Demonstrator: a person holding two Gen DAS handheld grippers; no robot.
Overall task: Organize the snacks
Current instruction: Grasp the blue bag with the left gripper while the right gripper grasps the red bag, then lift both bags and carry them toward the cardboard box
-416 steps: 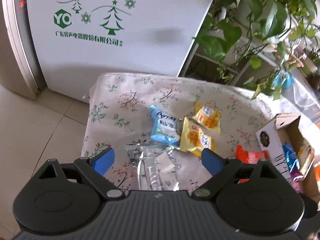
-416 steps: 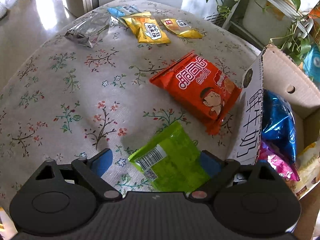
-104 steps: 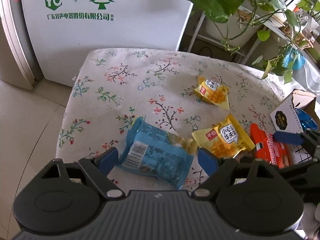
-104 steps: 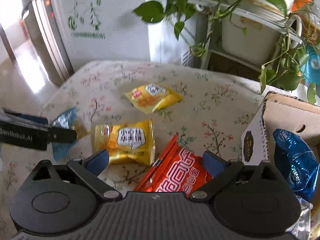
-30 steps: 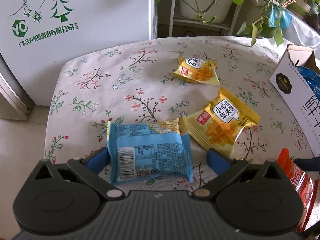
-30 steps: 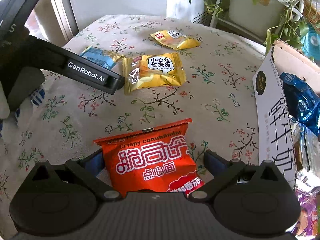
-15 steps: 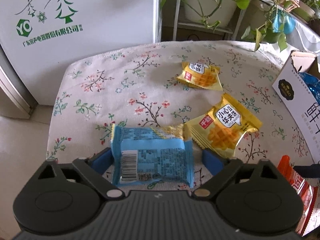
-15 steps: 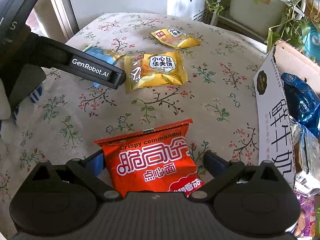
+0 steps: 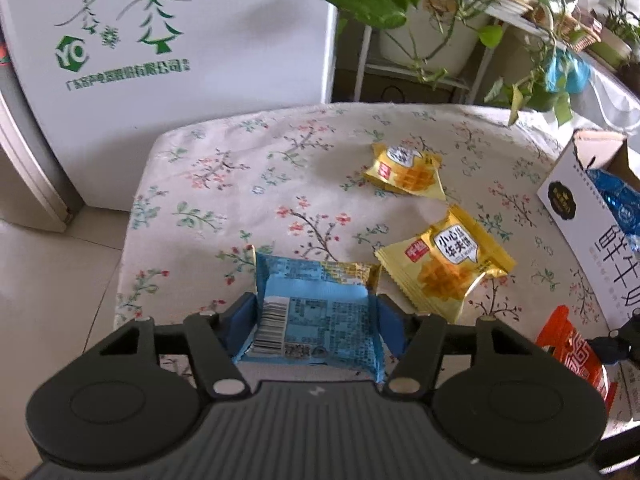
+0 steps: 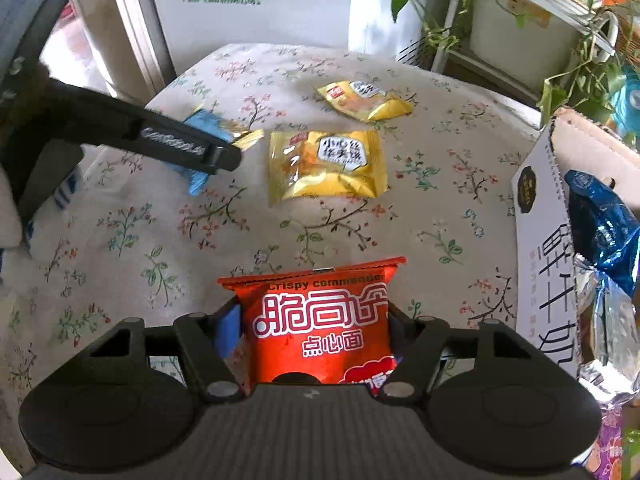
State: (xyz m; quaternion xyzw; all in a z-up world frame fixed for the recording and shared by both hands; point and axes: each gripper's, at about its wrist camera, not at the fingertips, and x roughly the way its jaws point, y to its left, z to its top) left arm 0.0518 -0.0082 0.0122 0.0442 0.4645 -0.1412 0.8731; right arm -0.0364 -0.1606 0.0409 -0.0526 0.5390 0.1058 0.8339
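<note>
My left gripper (image 9: pixel 316 314) is shut on a blue snack packet (image 9: pixel 316 312), barcode side up, over the floral tablecloth (image 9: pixel 248 184). My right gripper (image 10: pixel 316 330) is shut on an orange-red noodle snack bag (image 10: pixel 320 320). Two yellow waffle packets lie loose on the cloth: the near one (image 9: pixel 444 264) beside the blue packet, the far one (image 9: pixel 404 170) behind it. In the right wrist view they show as the near packet (image 10: pixel 326 166) and the far packet (image 10: pixel 364 100), with the left gripper (image 10: pixel 200 150) at left.
An open cardboard box (image 10: pixel 544 216) at the right holds a blue foil bag (image 10: pixel 600 224) and other snacks. A white appliance (image 9: pixel 172 40) stands behind the table, potted plants (image 9: pixel 432 12) at the back right. Tiled floor (image 9: pixel 52 288) lies left.
Both grippers have closed: the left on the blue packet, the right on the orange-red bag. The two yellow packets have not moved.
</note>
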